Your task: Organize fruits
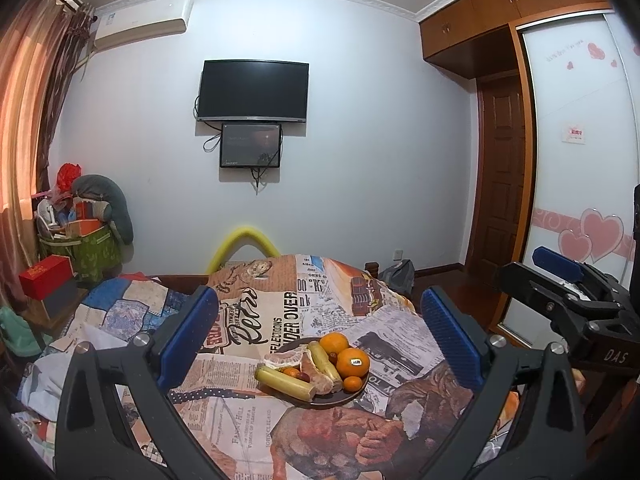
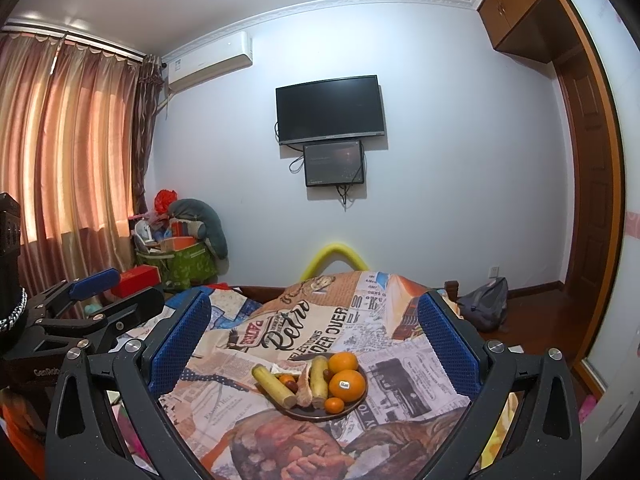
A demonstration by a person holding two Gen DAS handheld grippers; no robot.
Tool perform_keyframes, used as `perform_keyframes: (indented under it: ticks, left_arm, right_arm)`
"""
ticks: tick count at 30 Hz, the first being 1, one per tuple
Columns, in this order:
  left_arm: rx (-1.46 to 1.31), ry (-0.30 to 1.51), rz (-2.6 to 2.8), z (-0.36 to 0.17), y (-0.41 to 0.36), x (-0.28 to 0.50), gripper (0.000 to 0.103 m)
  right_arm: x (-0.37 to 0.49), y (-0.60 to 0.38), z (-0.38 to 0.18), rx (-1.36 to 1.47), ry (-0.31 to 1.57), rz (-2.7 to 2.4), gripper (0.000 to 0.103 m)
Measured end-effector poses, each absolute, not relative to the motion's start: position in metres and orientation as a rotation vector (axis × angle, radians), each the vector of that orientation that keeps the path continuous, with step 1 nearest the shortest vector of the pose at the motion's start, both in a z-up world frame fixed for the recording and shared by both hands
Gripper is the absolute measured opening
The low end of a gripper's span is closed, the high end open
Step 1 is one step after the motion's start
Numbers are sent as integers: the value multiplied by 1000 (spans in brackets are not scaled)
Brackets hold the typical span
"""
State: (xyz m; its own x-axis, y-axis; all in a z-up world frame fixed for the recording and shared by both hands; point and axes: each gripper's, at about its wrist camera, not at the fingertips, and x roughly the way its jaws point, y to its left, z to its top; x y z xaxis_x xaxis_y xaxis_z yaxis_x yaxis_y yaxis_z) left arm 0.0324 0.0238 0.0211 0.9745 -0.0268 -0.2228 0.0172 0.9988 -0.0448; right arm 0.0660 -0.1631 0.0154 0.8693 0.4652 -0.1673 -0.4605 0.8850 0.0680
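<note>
A dark round plate [image 1: 340, 399] [image 2: 316, 412] of fruit sits on a table covered with a newspaper-print cloth [image 1: 256, 320] [image 2: 280, 328]. It holds two large oranges [image 1: 352, 362] [image 2: 347, 385], small mandarins [image 1: 352, 384] [image 2: 334, 405], pale yellow stick-like pieces [image 1: 284, 382] [image 2: 274, 386], a peeled pomelo segment [image 1: 284, 360] and small red fruits. My left gripper [image 1: 320, 336] is open and empty, above and short of the plate. My right gripper [image 2: 316, 340] is open and empty, likewise above the plate. Each gripper shows at the edge of the other's view, the right one [image 1: 560, 276] and the left one [image 2: 96, 292].
A patchwork quilt [image 1: 120, 312] lies left of the table. A green bag of clutter [image 1: 88, 248] and a red box [image 1: 46, 276] stand by the curtains. A grey backpack [image 2: 484, 304] lies on the floor at right, near a wardrobe [image 1: 580, 160].
</note>
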Motion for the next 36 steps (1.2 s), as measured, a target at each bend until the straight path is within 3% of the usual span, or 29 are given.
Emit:
perform_keyframes:
  ticks: [36]
  left_arm:
    - [-47,240,-38,21,23,34,103]
  right_arm:
    - [68,-159,13,8,192,476,103]
